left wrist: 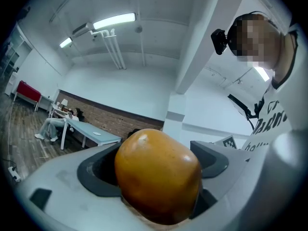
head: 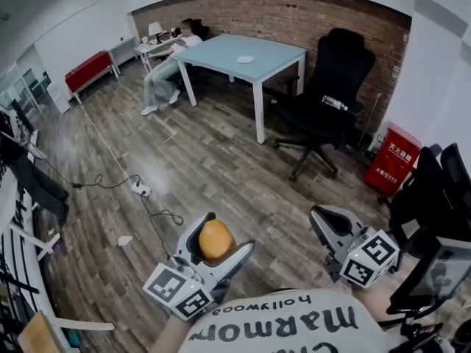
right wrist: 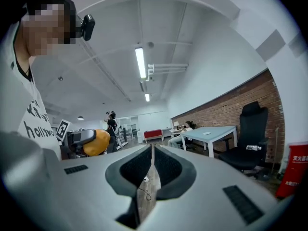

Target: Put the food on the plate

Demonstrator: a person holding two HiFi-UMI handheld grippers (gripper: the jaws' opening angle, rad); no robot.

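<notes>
Head view: wood-plank floor [head: 221,168], long dark boards with a matte grain. The back wall [head: 294,17] is rough red brick. In front of it stands a pale blue counter [head: 276,56] with a flat smooth top and square white legs. Beside that is a black padded office chair [head: 335,87] on a star base, and a boxy red cabinet [head: 397,159] sits near the right wall.

Left hand-held gripper [head: 224,235]: grey moulded plastic with dark rubbery pads. Its jaws stand wide and clamp the food [head: 216,240] from both sides. It's held up over the floor, well apart from the counter.

The food is a rounded, slightly blocky lump with a glossy orange-brown skin and small highlights.

Right gripper view: the right hand-held gripper [right wrist: 152,150] is closed, its ribbed black pads nearly meeting with nothing between them.

The plate [head: 246,59] is small, round, white and shallow. It sits bare on the counter top.
</notes>
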